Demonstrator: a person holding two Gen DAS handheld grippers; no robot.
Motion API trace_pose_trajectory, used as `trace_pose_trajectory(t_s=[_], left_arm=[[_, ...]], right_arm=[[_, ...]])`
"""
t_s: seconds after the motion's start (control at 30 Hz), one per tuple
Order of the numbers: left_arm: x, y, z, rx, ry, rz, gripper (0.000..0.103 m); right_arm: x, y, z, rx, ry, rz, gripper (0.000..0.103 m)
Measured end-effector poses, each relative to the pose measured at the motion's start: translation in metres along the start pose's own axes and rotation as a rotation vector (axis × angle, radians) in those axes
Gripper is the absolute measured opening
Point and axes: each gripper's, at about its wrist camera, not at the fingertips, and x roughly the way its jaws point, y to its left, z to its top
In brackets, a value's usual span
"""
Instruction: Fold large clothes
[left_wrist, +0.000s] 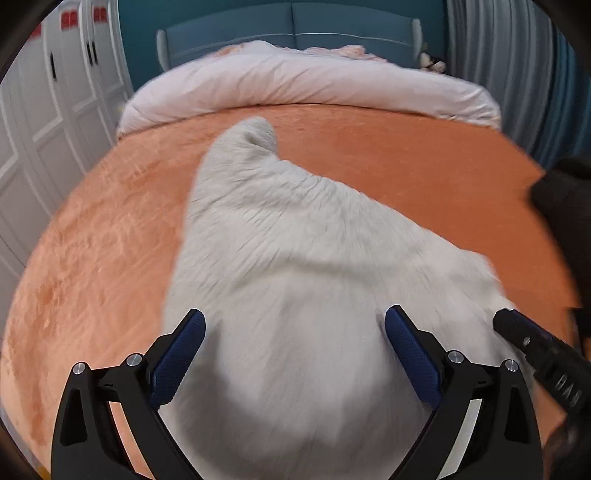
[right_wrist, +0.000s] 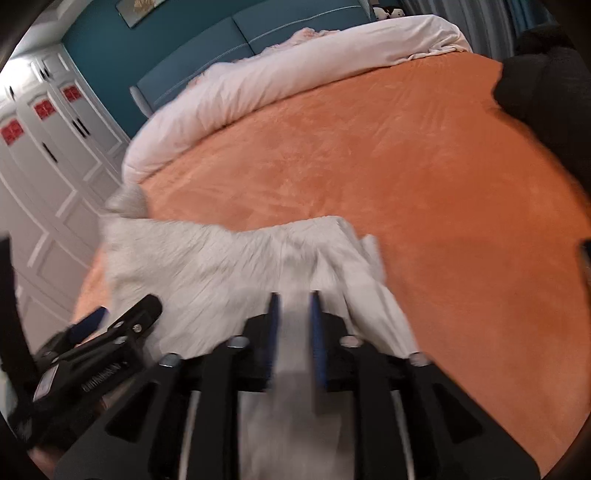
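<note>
Across the orange bedspread (left_wrist: 110, 221) we spread the white fleece garment (left_wrist: 295, 258) flat for folding, left gripper (left_wrist: 295, 332) open wide above it, right gripper (right_wrist: 294, 314) part-open around a fold.

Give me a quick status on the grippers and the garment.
Left gripper open over the white garment. Right gripper part open, cloth between its pads. Nothing blocking on the orange bedspread.

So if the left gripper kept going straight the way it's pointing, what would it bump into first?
Most likely the fluffy white garment on the orange bed cover. The left gripper is open and angled down over it, though blur makes the depth uncertain.
</note>
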Motion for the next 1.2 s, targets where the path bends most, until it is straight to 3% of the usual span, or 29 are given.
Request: trace_pose_trajectory(t_s=[0.07, 0.1, 0.2, 0.3, 0.33, 0.37, 0.4, 0.43, 0.53, 0.57, 0.63, 0.7, 0.77, 0.83, 0.93, 1.0, 1.07, 1.2], left_arm=[[-0.046, 0.022, -0.019, -0.019, -0.002, -0.108, 0.097], [-0.067, 0.032, -0.034, -0.024, 0.003, -0.159, 0.097], [-0.095, 0.038, -0.081, 0.016, 0.066, -0.225, 0.097], [-0.102, 0.023, -0.138, 0.135, 0.132, -0.230, 0.097], [-0.100, 0.020, -0.148, 0.157, 0.148, -0.214, 0.097], [-0.094, 0.017, -0.161, 0.180, 0.179, -0.181, 0.095], [-0.092, 0.018, -0.165, 0.187, 0.185, -0.154, 0.088], [-0.088, 0.020, -0.166, 0.181, 0.189, -0.122, 0.084], [-0.085, 0.034, -0.160, 0.110, 0.219, -0.103, 0.067], [-0.085, 0.040, -0.157, 0.081, 0.223, -0.106, 0.067], [-0.084, 0.046, -0.156, 0.054, 0.233, -0.127, 0.069], [-0.079, 0.043, -0.160, 0.068, 0.248, -0.094, 0.069], [-0.071, 0.040, -0.166, 0.061, 0.264, -0.089, 0.071], [-0.071, 0.041, -0.167, 0.052, 0.265, -0.087, 0.070], [-0.095, 0.038, -0.161, 0.109, 0.219, -0.065, 0.068], [-0.113, 0.042, -0.155, 0.118, 0.199, -0.091, 0.067], [-0.134, 0.046, -0.147, 0.109, 0.173, -0.106, 0.067], [-0.167, 0.047, -0.123, 0.085, 0.059, -0.096, 0.070]], right_arm=[[-0.042, -0.006, -0.016, -0.022, -0.012, 0.003, 0.052], [-0.057, -0.009, -0.026, -0.023, -0.009, 0.006, 0.056], [-0.078, -0.030, -0.063, 0.054, 0.080, 0.044, 0.060], [-0.069, -0.043, -0.090, 0.138, 0.163, 0.055, 0.061], [-0.065, -0.042, -0.096, 0.143, 0.178, 0.049, 0.053], [-0.058, -0.039, -0.100, 0.145, 0.198, 0.062, 0.029], [-0.055, -0.034, -0.102, 0.140, 0.211, 0.072, 0.020], [-0.055, -0.027, -0.101, 0.121, 0.209, 0.062, 0.006], [-0.091, -0.003, -0.085, 0.059, 0.098, 0.078, 0.003], [-0.112, -0.003, -0.079, 0.079, 0.050, 0.116, 0.003], [-0.127, -0.008, -0.079, 0.099, 0.038, 0.131, 0.003], [-0.097, -0.014, -0.103, 0.003, 0.138, -0.033, 0.003], [-0.059, -0.029, -0.131, 0.011, 0.248, -0.091, 0.003], [-0.054, -0.027, -0.136, 0.012, 0.259, -0.119, 0.003], [-0.058, -0.010, -0.129, -0.077, 0.264, -0.154, 0.006], [-0.069, -0.007, -0.125, -0.103, 0.250, -0.146, 0.011], [-0.089, -0.013, -0.120, -0.078, 0.216, -0.118, 0.017], [-0.119, -0.031, -0.102, 0.034, 0.158, -0.051, 0.017]])
